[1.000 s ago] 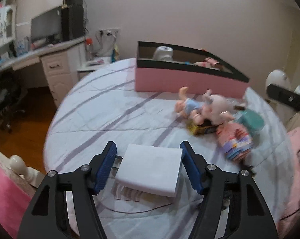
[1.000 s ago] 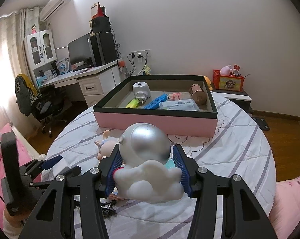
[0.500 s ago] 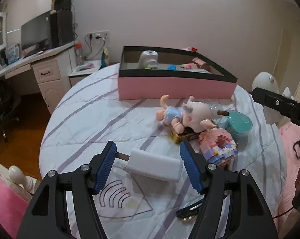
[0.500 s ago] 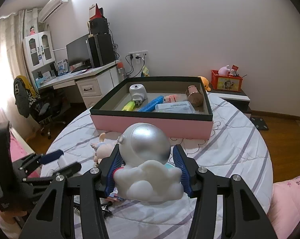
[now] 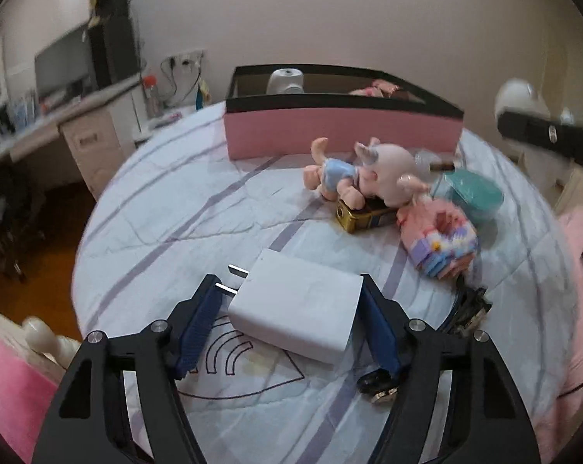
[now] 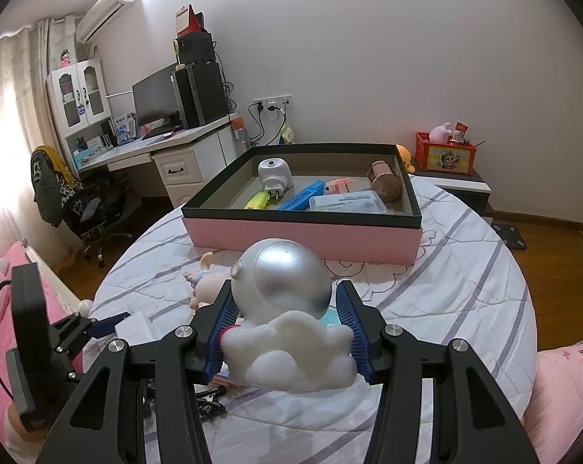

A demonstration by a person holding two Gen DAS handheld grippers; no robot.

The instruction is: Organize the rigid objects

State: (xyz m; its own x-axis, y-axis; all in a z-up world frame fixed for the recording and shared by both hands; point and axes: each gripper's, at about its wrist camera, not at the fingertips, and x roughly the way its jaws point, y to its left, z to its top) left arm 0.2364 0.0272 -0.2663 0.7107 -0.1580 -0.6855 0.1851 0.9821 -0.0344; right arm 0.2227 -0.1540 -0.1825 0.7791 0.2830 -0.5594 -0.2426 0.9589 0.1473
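A white plug-in charger (image 5: 295, 305) lies on the quilted round table (image 5: 183, 208), prongs pointing left. My left gripper (image 5: 289, 290) straddles it with its jaws opening: the left pad stands clear of the charger body, while the right pad is at its edge. In the right wrist view my right gripper (image 6: 285, 294) is shut on a silver-helmeted astronaut figure on a white cloud base (image 6: 287, 332), held above the table. The pink box with a dark rim (image 6: 303, 236) stands beyond it. The left gripper (image 6: 98, 324) shows at the lower left.
A doll and a pink pig toy (image 5: 384, 174) lie on a gold tin (image 5: 365, 216), beside a pink block model (image 5: 442, 239) and a teal lid (image 5: 473, 193). Dark keys (image 5: 469, 305) lie to the right. The box holds a white plug device (image 6: 274, 172) and several small items.
Half a second ago the charger lay ahead of the left jaws. Now it sits close between them, and the view has tilted. The right gripper and astronaut have not moved.
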